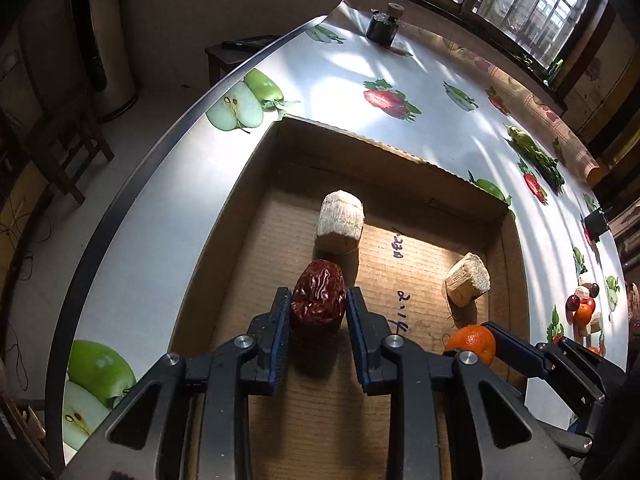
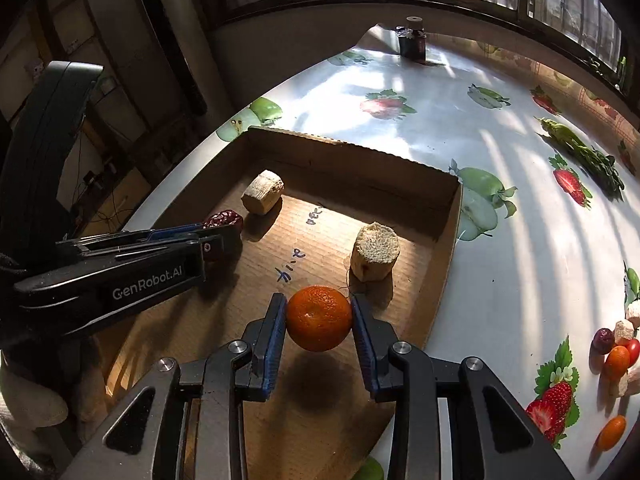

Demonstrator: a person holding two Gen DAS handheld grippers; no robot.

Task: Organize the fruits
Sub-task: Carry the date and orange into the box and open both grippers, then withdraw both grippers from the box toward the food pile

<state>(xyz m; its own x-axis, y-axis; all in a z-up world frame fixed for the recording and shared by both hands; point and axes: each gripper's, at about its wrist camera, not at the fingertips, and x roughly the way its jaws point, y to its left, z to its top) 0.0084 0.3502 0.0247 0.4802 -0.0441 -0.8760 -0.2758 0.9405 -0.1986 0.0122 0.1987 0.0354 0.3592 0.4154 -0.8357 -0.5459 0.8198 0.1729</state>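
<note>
Both fruits are in the air over the cardboard tray [image 1: 256,184], which sits on the fruit-print surface [image 1: 168,208]. Left hand-held gripper [image 1: 318,308] is clamped narrow on a red date [image 1: 318,298], pads on its two long sides w/ the top end poking out past the tips. Right hand-held gripper [image 2: 319,318] holds a small orange [image 2: 319,318] across its widest part, shadow on the tray floor right below it, so it's lifted, not resting. Two pale cut stalk pieces [image 1: 339,222] [image 1: 467,283] already lie in the tray, one just beyond the date, the other near the orange. Handling, as a guess: date is light, wrinkled, a bit squashy & tacky, so it grips fine mid-body but too much squeeze will dent it; may stick to a pad on release. Orange is firmer, round, smooth peel, so it'll roll once let go; best held at the equator as now and set down low, near a tray wall or a stalk piece. More fruit [image 2: 616,354] waits in a loose cluster at the surface's right edge, well apart from the tray.
</note>
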